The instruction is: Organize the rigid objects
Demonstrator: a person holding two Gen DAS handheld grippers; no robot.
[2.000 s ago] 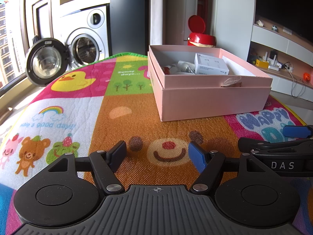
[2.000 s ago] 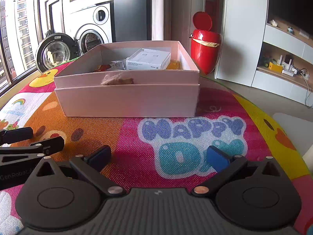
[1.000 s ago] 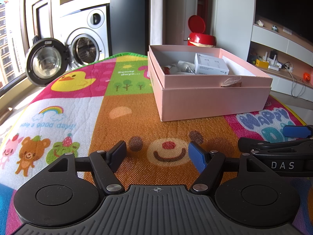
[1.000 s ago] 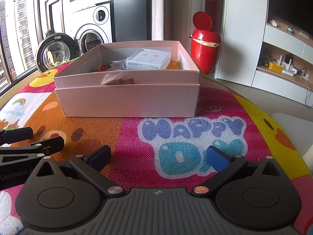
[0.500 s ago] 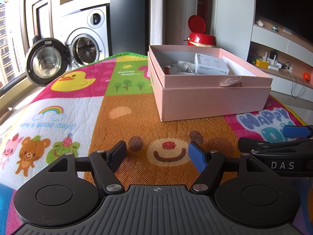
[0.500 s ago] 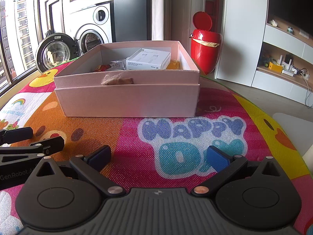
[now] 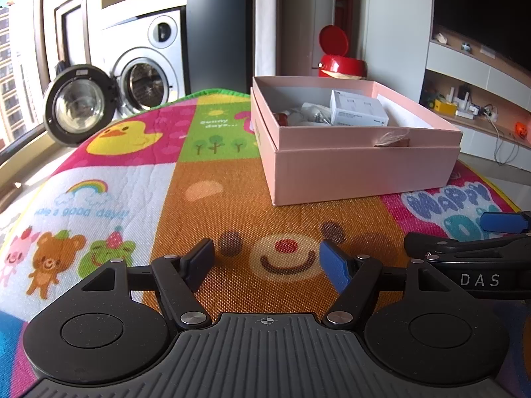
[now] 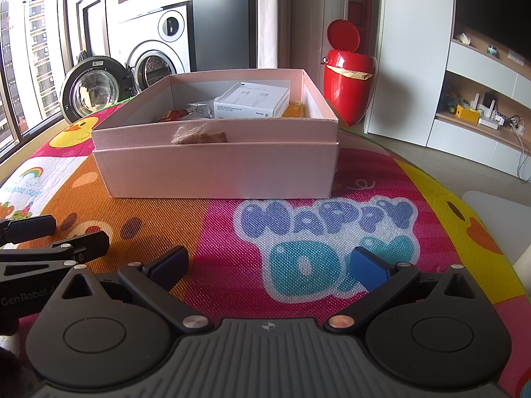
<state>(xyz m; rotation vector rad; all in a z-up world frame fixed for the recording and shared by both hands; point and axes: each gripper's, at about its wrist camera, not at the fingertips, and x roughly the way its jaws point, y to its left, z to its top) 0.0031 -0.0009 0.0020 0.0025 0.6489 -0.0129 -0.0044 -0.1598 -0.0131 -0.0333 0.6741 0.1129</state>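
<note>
An open pink cardboard box (image 7: 358, 169) stands on the colourful play mat (image 7: 132, 172); it also shows in the right wrist view (image 8: 219, 172). Inside lie a white carton (image 7: 356, 112), also seen in the right wrist view (image 8: 252, 101), a red item (image 8: 170, 115) and small clear-wrapped bits. My left gripper (image 7: 269, 260) is open and empty, low over the mat, short of the box. My right gripper (image 8: 270, 263) is open and empty, beside the left one (image 8: 49, 242), and it shows at the right of the left wrist view (image 7: 481, 235).
A red bin (image 8: 348, 76) with its lid up stands behind the box. A washing machine with an open door (image 7: 79, 104) is at the back left. White shelving (image 8: 481, 109) with small items is at the right. The mat's edge falls off to the right.
</note>
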